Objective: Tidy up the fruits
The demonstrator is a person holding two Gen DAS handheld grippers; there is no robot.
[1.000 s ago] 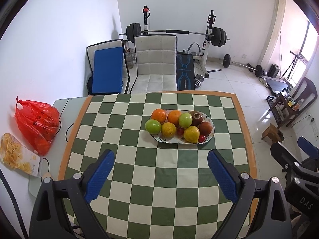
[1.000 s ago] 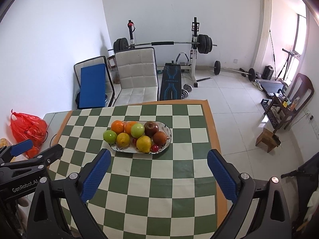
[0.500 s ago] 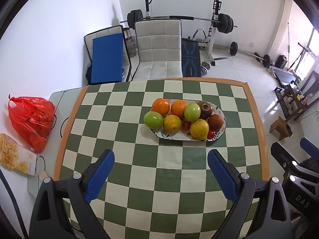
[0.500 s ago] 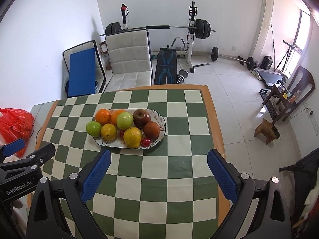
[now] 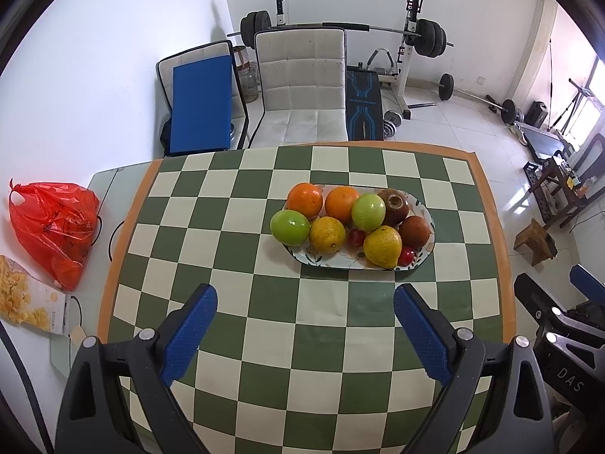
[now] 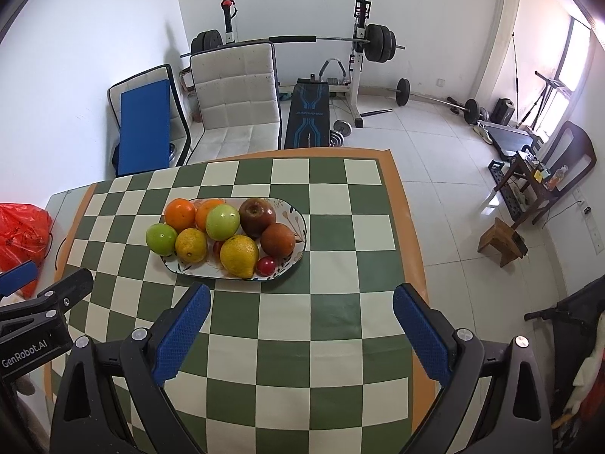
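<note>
Fruits (image 5: 353,223) piled on oval plate (image 5: 332,261), mid-table

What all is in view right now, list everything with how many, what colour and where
plate: 1, white with a leaf print, oval, on the table
oranges: 2, orange, far left of the plate
green apples: 2, green, one at the plate's left end, one mid-plate
lemons: 2, yellow, near side of the plate
dark red-brown fruits: 2, right end of the plate
small red fruits: 2, red, among the lemons
table: 1, green and cream checks, orange border
plastic bag: 1, red, left of the table
chair: 1, white, behind the table
weight bench: 1, black and blue, by the barbell rack
left tool: 1, blue pads, open, over the table
right tool: 1, blue pads, open, over the table
</note>
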